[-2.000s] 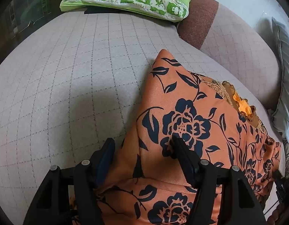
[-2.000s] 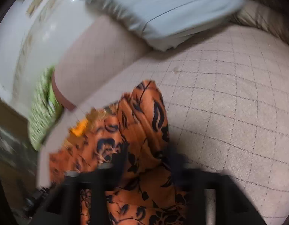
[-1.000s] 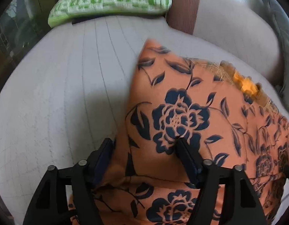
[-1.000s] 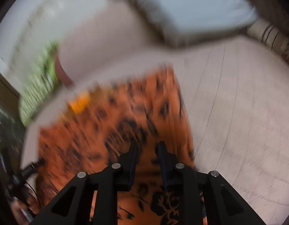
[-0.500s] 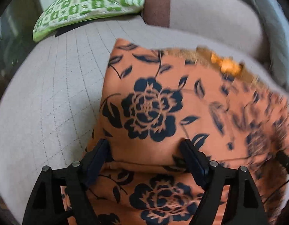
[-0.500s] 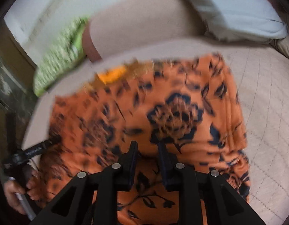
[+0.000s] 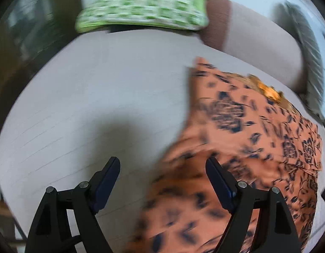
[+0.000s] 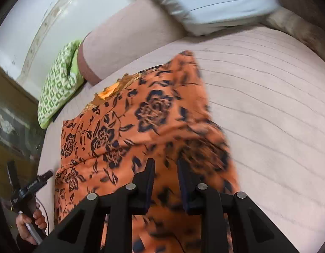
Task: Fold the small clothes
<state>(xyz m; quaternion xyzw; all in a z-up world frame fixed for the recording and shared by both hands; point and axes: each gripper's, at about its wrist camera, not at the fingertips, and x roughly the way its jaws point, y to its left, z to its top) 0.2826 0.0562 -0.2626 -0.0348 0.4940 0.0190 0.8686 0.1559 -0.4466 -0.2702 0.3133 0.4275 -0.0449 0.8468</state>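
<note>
Cushions and pillows lining a quilted couch

A green-and-white checked pillow (image 7: 141,6) is lying at the far end of the pale quilted seat (image 7: 99,97), touching a brown-trimmed backrest cushion (image 8: 128,33). A light blue-grey pillow (image 8: 215,2) is leaning on top of that backrest. A white wall (image 8: 36,6) is showing behind, and dark wooden furniture (image 8: 10,109) is standing off to one side.
</note>
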